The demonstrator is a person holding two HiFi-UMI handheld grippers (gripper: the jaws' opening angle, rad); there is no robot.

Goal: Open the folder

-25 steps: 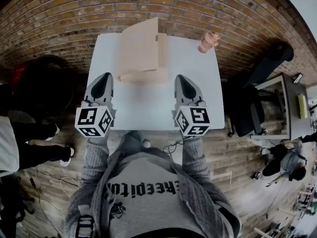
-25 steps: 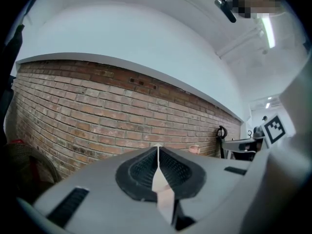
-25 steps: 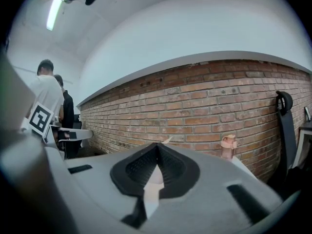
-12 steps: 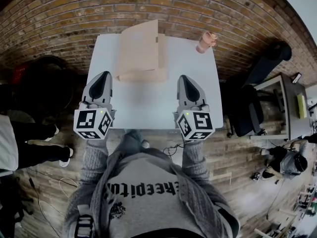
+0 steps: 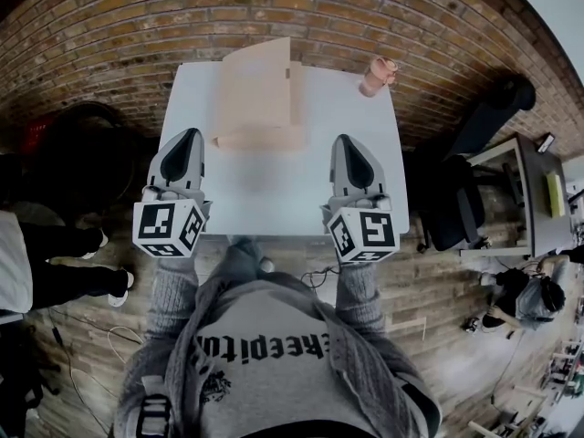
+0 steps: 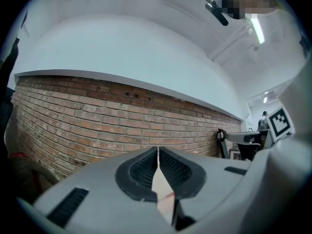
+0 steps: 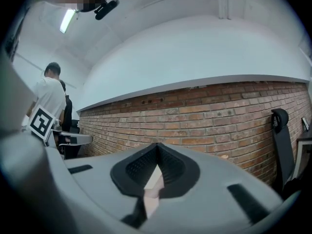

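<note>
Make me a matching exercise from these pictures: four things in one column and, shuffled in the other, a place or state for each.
1. folder
2. pink cup
3. left gripper
4. office chair

A. far right corner of the table
B. jaws together, nothing between them
C. stands to the right of the table
D. cover raised

Pairs: 1-D, 2-A, 3-B, 4-C

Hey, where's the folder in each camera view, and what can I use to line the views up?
Head view: folder top centre, at the table's far side, cover raised.
Left gripper view: not clearly in it; a tan sliver in the gap under the shut jaws may be it.
Right gripper view: the same, a pale sliver only.
Shared landmark: brick wall, beyond the table, across both gripper views.
</note>
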